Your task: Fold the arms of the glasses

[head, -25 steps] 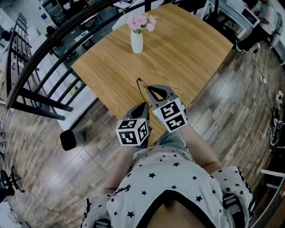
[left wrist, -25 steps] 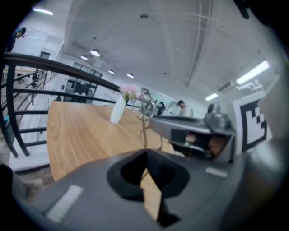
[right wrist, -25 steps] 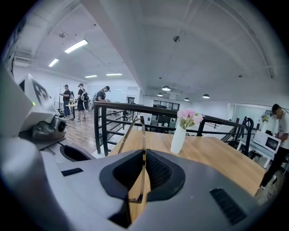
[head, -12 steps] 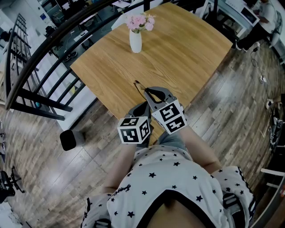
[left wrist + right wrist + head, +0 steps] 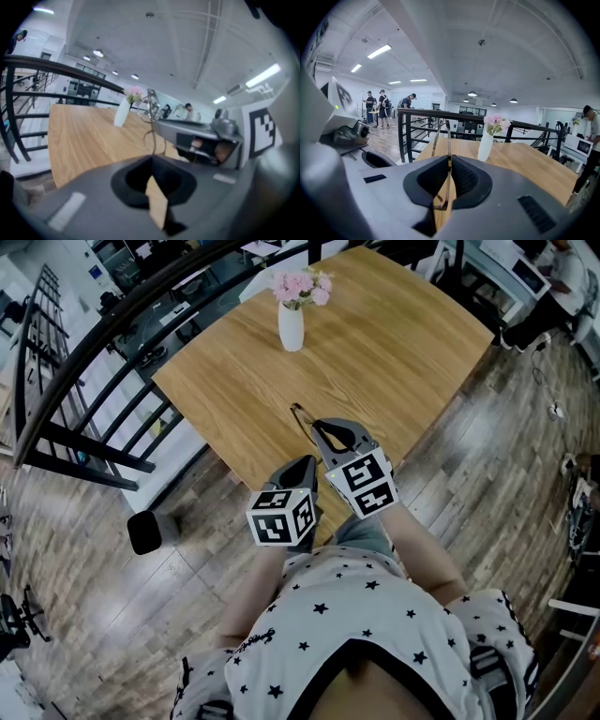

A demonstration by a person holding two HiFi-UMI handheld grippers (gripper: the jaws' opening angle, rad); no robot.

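The right tongs are pinching the glasses over the wooden tabletop near its six o'clock edge. The left tongs are hovering just beside them at seven o'clock. A white vase of pink flowers is standing at twelve o'clock.

Light wooden desk, seen corner-on from above. A white vase stands upright toward its far side and holds pink flowers. A black metal railing runs just beyond the desk's left edge. Grey-brown plank floor all round. A small dark cylinder stands on the floor off the desk's near-left corner; what it is cannot be told. Several people stand well beyond the railing. The white ceiling carries a strip light and round lamps farther off.
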